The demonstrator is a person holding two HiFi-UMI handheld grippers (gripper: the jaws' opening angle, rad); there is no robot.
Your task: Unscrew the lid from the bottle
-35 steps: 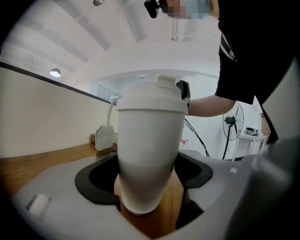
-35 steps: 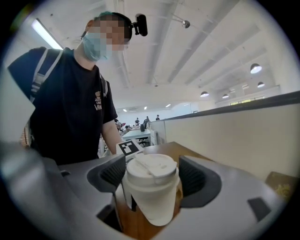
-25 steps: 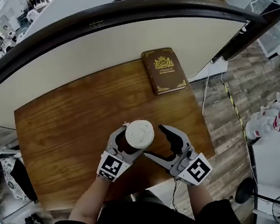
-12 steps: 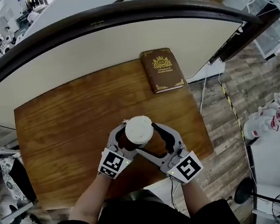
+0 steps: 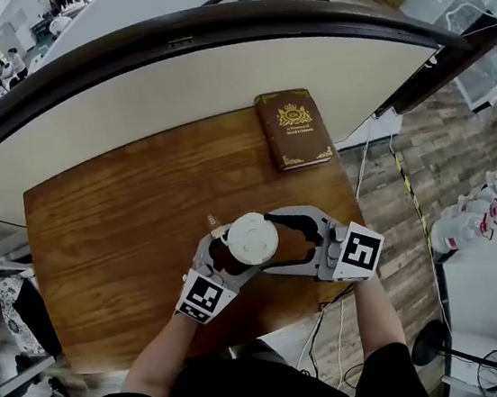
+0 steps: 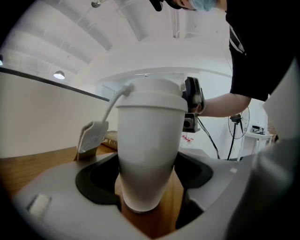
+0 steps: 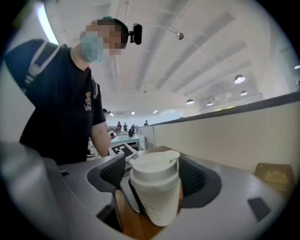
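Observation:
A white bottle (image 6: 147, 150) with a white screw lid (image 5: 252, 238) stands upright near the front edge of the wooden table (image 5: 115, 220). A white flap (image 6: 93, 136) hangs from the lid on a thin strap. My left gripper (image 5: 229, 255) comes in from the lower left and is shut on the bottle's lower body (image 6: 140, 197). My right gripper (image 5: 272, 242) reaches in from the right at lid height. In the right gripper view its jaws stand either side of the lid (image 7: 153, 171) with gaps showing, so it is open.
A brown book (image 5: 294, 128) with gold print lies at the table's far right corner, also seen as the book (image 7: 274, 176) past the right jaw. The table's front edge runs just behind both grippers. A curved white partition (image 5: 213, 70) borders the far side.
My right gripper has swung from the lower right round to the bottle's right side, and its jaws now straddle the lid. The left gripper keeps its hold on the bottle.

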